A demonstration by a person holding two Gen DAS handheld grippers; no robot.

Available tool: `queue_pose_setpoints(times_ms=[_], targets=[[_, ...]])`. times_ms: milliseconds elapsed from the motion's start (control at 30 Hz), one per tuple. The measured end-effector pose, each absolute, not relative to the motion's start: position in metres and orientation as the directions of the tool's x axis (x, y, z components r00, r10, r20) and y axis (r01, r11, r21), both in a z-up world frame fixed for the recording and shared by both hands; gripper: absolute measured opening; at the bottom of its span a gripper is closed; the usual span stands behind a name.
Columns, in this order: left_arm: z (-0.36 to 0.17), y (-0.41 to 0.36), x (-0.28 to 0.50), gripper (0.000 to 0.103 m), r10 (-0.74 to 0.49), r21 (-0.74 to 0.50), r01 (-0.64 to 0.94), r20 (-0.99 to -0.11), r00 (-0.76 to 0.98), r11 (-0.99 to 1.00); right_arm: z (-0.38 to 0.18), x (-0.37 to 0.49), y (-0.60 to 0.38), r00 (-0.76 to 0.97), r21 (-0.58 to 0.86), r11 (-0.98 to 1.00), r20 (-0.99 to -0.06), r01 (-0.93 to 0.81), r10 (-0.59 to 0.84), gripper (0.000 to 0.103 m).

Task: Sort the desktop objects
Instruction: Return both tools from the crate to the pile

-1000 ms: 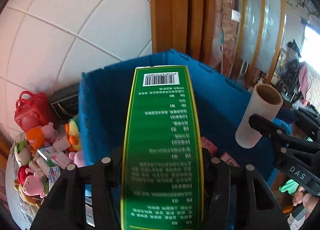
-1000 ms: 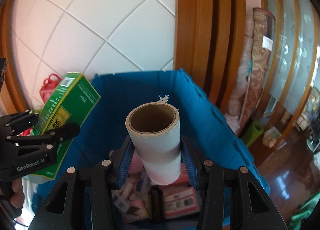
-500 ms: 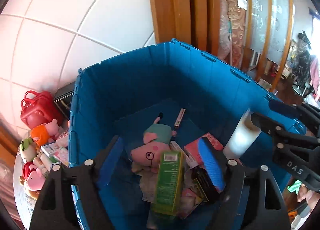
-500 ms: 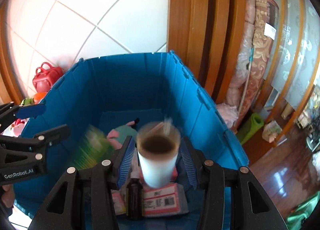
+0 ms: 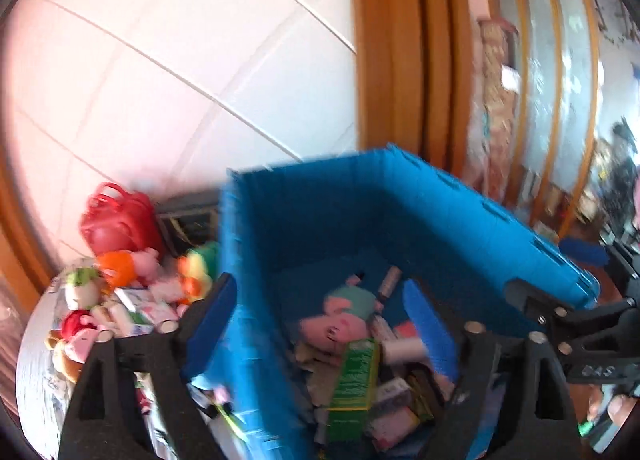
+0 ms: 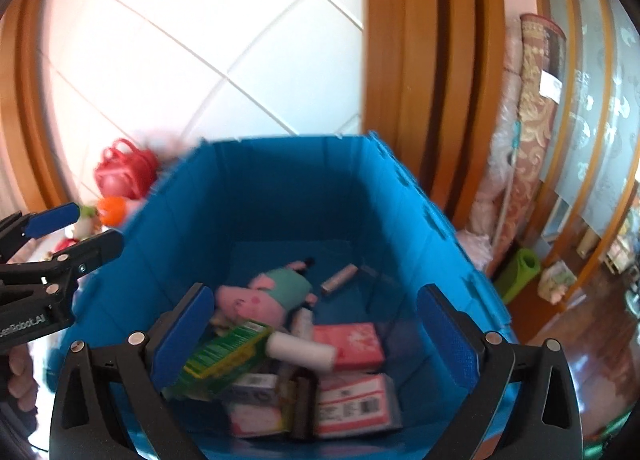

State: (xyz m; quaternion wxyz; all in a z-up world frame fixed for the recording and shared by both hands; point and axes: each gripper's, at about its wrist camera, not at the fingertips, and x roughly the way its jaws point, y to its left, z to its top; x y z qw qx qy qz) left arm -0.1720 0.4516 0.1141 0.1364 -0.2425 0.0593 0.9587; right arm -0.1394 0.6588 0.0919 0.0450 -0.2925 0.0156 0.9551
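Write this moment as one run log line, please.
left gripper: opening, empty | right gripper: opening, empty | green box, white tube: in blue bin

Black fingers (image 6: pixel 456 344), blue pads (image 6: pixel 182 336)

A lived-in home room. A white tiled wall (image 6: pixel 208 60) meets a varnished wooden door frame (image 6: pixel 420 80), with rolled rugs (image 6: pixel 536 108) leaning beside frosted glass panels (image 6: pixel 600 100) and a glossy wooden floor (image 6: pixel 592 340) beyond. Plush toys (image 5: pixel 120 272) and a red toy bag (image 5: pixel 116 220) crowd the table's (image 5: pixel 36 340) far edge beside a blue storage crate (image 6: pixel 280 180) of household odds and ends.
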Motion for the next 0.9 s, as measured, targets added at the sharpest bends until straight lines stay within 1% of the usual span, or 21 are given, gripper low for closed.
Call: queue_pose_setpoints(times_ms=[33,100,133,200,267,367,400,467,600,767,900], targets=[[0.116,0.44,-0.166,0.102,0.211,0.047,-0.258,-0.447,-0.869,-0.965,0.095,-0.136,0.648,-0.838,0.01,-0.997,-0.542,-0.077,0.059,0.103],[0.117,0.413,-0.157,0.103,0.159,0.05,-0.191,-0.376,-0.913,-0.98,0.098,-0.131,0.623,-0.86,0.02,-0.999,-0.51,-0.036,0.021,0.103],[0.115,0.398,-0.156,0.103,0.136,0.052,-0.165,-0.36,-0.923,-0.985,0.098,-0.13,0.613,-0.865,0.021,-1.0,-0.502,-0.021,0.008,0.103],[0.11,0.369,-0.157,0.103,0.129,0.027,-0.149,-0.36,-0.924,-0.989,0.098,-0.131,0.589,-0.872,0.022,-1.0,-0.489,0.01,-0.019,0.103],[0.101,0.339,-0.16,0.103,0.119,0.004,-0.131,-0.386,-0.915,-0.991,0.097,-0.134,0.561,-0.881,0.023,-0.999,-0.471,0.041,-0.047,0.103],[0.075,0.29,-0.167,0.103,0.043,0.018,-0.056,-0.435,-0.9,-0.998,0.097,-0.138,0.521,-0.9,-0.001,-0.999,-0.434,0.04,-0.036,0.103],[0.063,0.272,-0.17,0.103,0.022,0.028,-0.04,-0.463,-0.886,-0.999,0.098,-0.141,0.505,-0.905,0.006,-0.999,-0.422,0.053,-0.051,0.103],[0.039,0.237,-0.178,0.103,-0.012,0.042,-0.012,-0.522,-0.853,-0.999,0.097,-0.145,0.483,-0.907,0.034,-0.997,-0.412,0.076,-0.084,0.103],[-0.006,0.168,-0.187,0.103,-0.082,0.041,0.071,-0.597,-0.798,-0.997,0.088,-0.157,0.434,-0.902,0.051,-0.992,-0.414,0.114,-0.125,0.103],[-0.062,0.103,-0.19,0.103,-0.126,0.043,0.132,-0.687,-0.716,-0.99,0.061,-0.174,0.378,-0.878,0.056,-0.986,-0.45,0.154,-0.163,0.103],[-0.104,0.074,-0.194,0.103,-0.133,0.045,0.152,-0.758,-0.639,-0.987,0.021,-0.188,0.342,-0.829,0.046,-0.982,-0.529,0.182,-0.179,0.103]])
